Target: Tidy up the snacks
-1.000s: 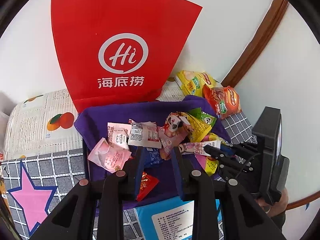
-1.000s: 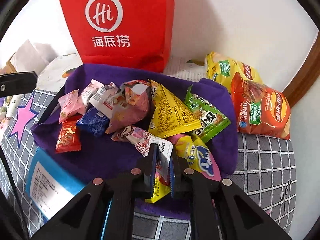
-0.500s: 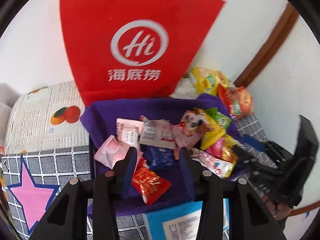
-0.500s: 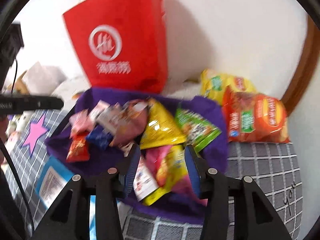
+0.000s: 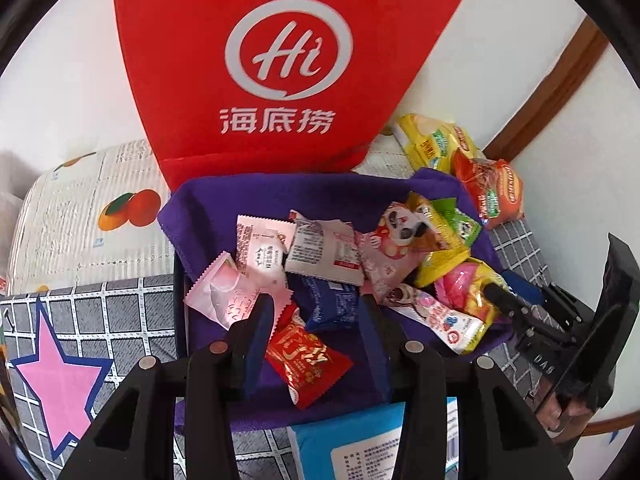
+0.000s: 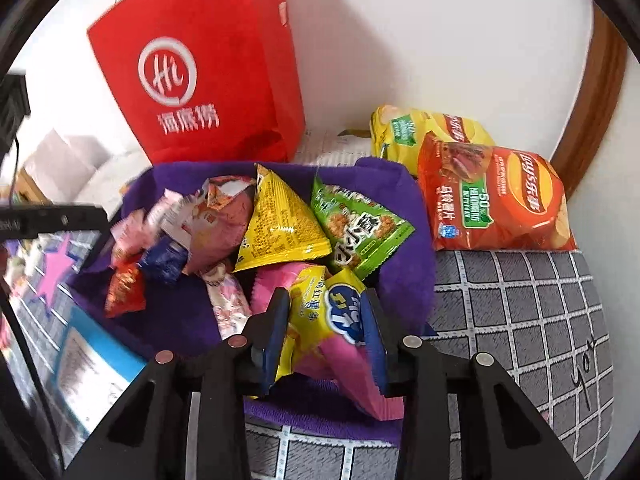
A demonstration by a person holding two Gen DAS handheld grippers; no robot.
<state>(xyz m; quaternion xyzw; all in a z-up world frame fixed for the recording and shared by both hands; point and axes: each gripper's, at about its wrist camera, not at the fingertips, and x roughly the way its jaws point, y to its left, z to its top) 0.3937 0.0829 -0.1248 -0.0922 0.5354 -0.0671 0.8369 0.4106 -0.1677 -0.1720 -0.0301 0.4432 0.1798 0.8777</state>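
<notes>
1. Left gripper: jaws wide apart, holding nothing. A red snack packet lies between the fingers, touching neither as far as I can tell.
2. Right gripper: jaws part open, with a yellow-and-pink packet between the pads. The pads sit right at its sides; can't tell if they're actually squeezing it.
3. Just behind both tool heads: a light-blue pack with a white label, lying flat on the grey checked cloth, partly under the near edge of the purple cloth.
4. Ahead of the left fingers: a dark-blue packet dead centre, and a pale-pink packet at the left fingertip.
5. Ahead of the right fingers: a yellow triangular packet and a green packet, side by side and touching.
6. Left of those: a pink cartoon-print bag, leaning on the yellow one.
7. All loose snacks sit piled on the purple cloth, which is spread over the checked cloth.
8. Right and beyond the purple cloth: an orange chip bag overlapping a yellow chip bag, both near the wall.
9. Farthest, straight ahead: a red paper bag standing upright against the white wall, touching the purple cloth's far edge.
10. Far left in the left wrist view: a fruit-print sheet under the checked cloth's edge.
</notes>
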